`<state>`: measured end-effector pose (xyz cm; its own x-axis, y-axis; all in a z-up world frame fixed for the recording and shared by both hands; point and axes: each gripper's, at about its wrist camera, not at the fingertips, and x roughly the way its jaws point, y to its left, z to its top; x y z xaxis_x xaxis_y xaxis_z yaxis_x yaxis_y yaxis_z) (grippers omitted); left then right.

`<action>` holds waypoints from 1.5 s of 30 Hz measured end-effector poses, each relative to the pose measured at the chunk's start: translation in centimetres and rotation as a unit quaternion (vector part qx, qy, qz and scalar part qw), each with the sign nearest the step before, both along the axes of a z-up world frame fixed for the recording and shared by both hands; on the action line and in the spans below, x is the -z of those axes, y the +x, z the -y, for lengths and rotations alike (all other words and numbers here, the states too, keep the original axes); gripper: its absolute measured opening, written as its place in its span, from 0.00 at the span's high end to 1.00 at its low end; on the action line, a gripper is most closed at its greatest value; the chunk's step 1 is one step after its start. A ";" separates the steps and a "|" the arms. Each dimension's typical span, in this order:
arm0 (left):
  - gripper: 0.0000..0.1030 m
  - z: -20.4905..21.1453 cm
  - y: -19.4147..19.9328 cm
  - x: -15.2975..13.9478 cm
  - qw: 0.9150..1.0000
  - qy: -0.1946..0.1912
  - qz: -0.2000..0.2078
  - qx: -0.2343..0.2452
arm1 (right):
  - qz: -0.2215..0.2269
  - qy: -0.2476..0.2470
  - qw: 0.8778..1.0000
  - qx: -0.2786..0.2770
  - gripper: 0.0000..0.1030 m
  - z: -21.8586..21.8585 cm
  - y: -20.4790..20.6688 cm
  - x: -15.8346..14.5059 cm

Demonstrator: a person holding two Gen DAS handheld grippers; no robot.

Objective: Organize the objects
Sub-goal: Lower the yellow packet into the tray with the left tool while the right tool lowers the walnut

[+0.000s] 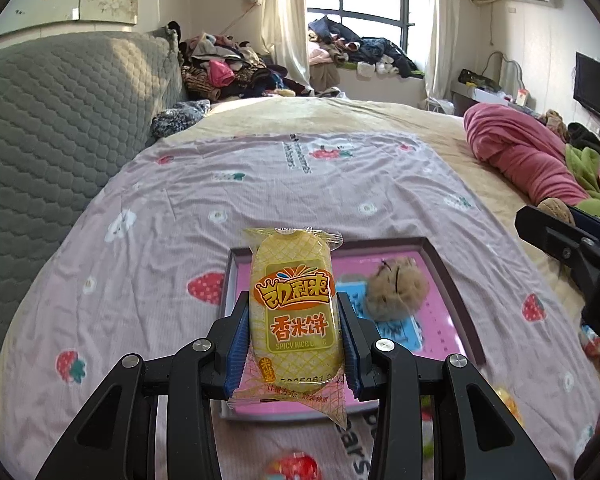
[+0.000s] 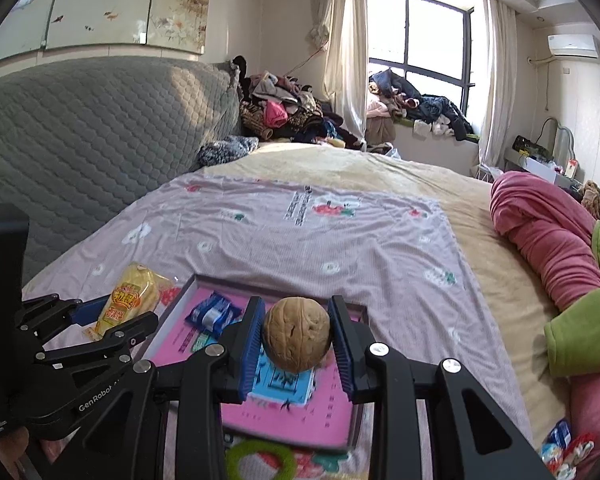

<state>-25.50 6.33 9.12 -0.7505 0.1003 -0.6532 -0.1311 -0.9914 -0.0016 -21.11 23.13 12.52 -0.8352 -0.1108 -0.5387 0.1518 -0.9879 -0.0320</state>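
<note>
1. Left gripper (image 1: 294, 320): jaws partly closed, pinching yellow rice cake pkt (image 1: 292, 308) upright over the 9 o'clock edge of the pink tray (image 1: 440, 264) on the bed (image 1: 260, 184).
2. Right gripper (image 2: 298, 334): jaws partly closed, pads touching both sides of walnut (image 2: 298, 334), held above tray centre.
3. Blue wrapper (image 2: 212, 314) lies in tray at 10 o'clock.
4. Pkt text: "香米饼", "SPICY RICE"; rest partly blocked.
5. Gripper arm reads "GenRobot".

We note a glossy plastic rice-cake wrapper (image 1: 292, 312), a rough matt walnut (image 2: 297, 334), a wrinkled cloth sheet (image 1: 260, 184), and matt black fingers (image 2: 342, 336).
</note>
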 end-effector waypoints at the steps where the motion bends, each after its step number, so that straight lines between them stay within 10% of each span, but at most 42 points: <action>1: 0.60 0.1 -0.5 0.0 1.000 0.000 -0.001 0.000 | -0.004 -0.004 1.000 -0.001 0.68 -0.1 -0.3 -0.1; 45: 0.60 1.1 -6.0 13.2 0.992 -0.004 0.126 0.025 | 0.120 0.010 0.993 0.012 0.68 0.1 -6.6 14.7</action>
<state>-31.52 5.21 -4.08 -0.5580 0.1265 -0.8201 -0.1762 -0.9838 -0.0318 -27.76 23.07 -2.19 -0.6853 -0.0799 -0.7238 0.1334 -0.9909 -0.0169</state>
